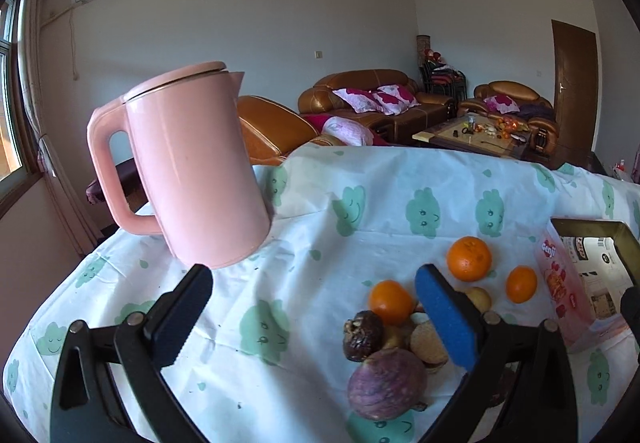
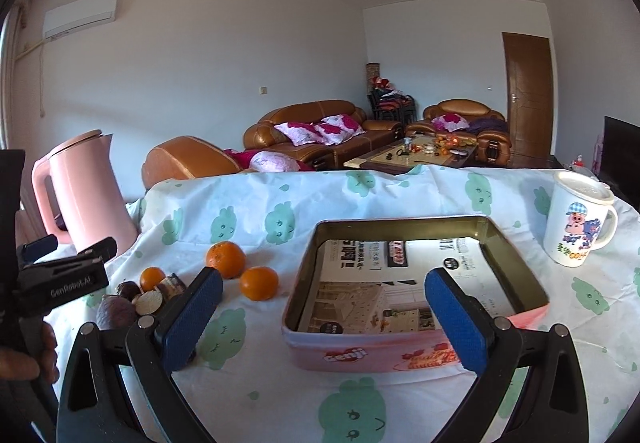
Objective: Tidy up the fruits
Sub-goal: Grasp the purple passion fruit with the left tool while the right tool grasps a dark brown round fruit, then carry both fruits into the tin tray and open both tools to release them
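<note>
Oranges (image 1: 469, 258), purple fruit (image 1: 386, 383) clustered on tabletop (image 1: 304, 251) left of tin (image 2: 412, 283). Left hand-held gripper (image 1: 316, 307) wide, holding nothing, above cluster. Right hand-held gripper (image 2: 324, 307) wide, empty, over tin. Kettle (image 1: 192, 171) far left.

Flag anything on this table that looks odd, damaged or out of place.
Among the fruit, the dark wrinkled piece beside the purple fruit looks shrivelled and cracked, possibly spoiled. The three oranges look sound. The tin holds only a printed paper, no fruit. The pink kettle only appears tilted through the fisheye lens.
</note>
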Action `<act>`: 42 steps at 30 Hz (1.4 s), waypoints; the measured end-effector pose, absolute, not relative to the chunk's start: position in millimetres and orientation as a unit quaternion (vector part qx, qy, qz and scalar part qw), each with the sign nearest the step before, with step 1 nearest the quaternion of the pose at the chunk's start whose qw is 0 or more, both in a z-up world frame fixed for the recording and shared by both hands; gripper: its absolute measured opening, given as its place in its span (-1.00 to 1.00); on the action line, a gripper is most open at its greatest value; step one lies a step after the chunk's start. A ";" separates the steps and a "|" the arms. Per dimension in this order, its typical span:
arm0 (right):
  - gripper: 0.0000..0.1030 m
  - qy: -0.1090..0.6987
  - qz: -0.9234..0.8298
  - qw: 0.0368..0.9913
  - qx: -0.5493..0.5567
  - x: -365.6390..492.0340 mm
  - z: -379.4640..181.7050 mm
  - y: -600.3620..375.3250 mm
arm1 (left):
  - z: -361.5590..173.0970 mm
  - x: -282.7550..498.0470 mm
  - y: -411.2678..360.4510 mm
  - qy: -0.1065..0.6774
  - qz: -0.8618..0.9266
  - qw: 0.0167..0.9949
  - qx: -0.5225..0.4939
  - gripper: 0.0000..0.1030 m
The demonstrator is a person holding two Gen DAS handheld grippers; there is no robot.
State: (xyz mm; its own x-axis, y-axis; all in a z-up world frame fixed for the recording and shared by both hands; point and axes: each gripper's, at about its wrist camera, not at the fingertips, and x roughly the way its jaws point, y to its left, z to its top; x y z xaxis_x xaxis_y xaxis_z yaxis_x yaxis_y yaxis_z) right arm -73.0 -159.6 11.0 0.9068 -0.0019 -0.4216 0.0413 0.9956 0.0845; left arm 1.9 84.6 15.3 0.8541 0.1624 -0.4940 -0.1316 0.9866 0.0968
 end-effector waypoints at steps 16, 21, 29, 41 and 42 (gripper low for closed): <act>0.36 0.423 0.198 0.884 -0.033 -19.0 -41.0 -58.8 | 1.1 7.5 118.9 0.322 0.003 0.947 -0.017 1.00; -0.15 0.434 0.204 0.877 -0.035 -14.1 -43.9 -58.6 | -3.9 4.1 93.8 0.346 -0.079 0.935 -0.006 0.99; -0.15 0.396 0.158 0.904 -0.029 -28.5 -22.4 -92.4 | -22.3 5.8 76.1 0.394 -0.108 0.913 0.009 0.49; -0.15 0.342 0.123 0.929 0.067 -28.5 8.9 -148.5 | -28.2 3.8 89.6 0.390 -0.110 0.914 -0.035 -0.01; -0.15 0.334 0.120 0.933 0.068 -30.1 13.2 -151.9 | -24.0 0.6 95.6 0.377 -0.102 0.919 -0.051 -0.01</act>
State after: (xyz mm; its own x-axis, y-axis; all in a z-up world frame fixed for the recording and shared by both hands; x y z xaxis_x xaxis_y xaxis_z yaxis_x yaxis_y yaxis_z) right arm -30.1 -151.9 13.2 0.7488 0.2690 -0.6058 -0.1777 0.9620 0.2075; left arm 0.6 95.6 -24.0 0.6955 -0.2263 -0.6820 0.1496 0.9739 -0.1706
